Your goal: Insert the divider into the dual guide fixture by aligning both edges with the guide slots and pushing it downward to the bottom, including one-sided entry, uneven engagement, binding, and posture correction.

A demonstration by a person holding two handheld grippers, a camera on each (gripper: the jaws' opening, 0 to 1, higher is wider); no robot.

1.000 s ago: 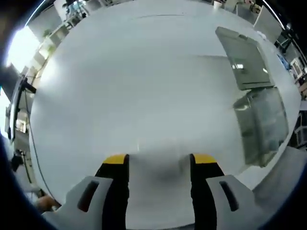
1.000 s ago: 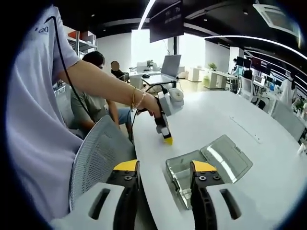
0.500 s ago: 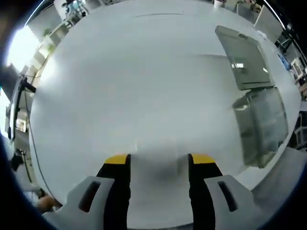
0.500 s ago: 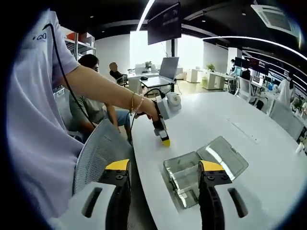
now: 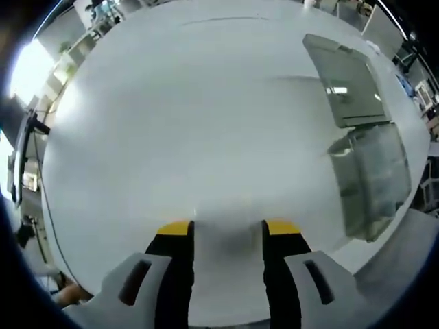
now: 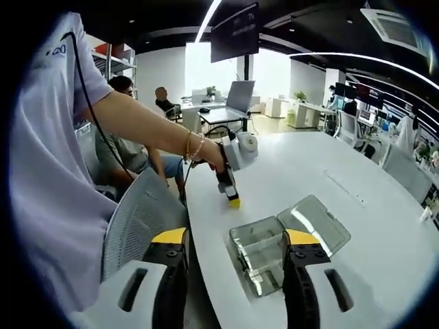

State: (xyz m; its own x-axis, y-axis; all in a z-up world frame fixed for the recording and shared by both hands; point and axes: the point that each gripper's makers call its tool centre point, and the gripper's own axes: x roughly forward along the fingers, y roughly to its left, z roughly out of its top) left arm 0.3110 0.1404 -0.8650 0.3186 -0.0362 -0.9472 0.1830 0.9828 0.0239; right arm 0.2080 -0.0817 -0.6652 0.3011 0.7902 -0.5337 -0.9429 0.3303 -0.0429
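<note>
- Nothing is inserted yet, by my reckoning: the divider (image 6: 319, 225), a clear flat panel, lies on the white worktop (image 6: 343, 178) just beside the clear box-like guide fixture (image 6: 257, 248), touching or nearly so.
- The left claw (image 5: 228, 227) hovers low over bare worktop, jaws spread and pinching nothing, well apart from the fixture (image 5: 370, 179) and the divider (image 5: 345, 81).
- The right claw (image 6: 232, 238) hangs in front of the fixture, jaws spread wide, nothing between them.
- Still to do: pick up the divider, line both edges with the slots, push it down.
- Count: one divider, one fixture, two claws.
</note>
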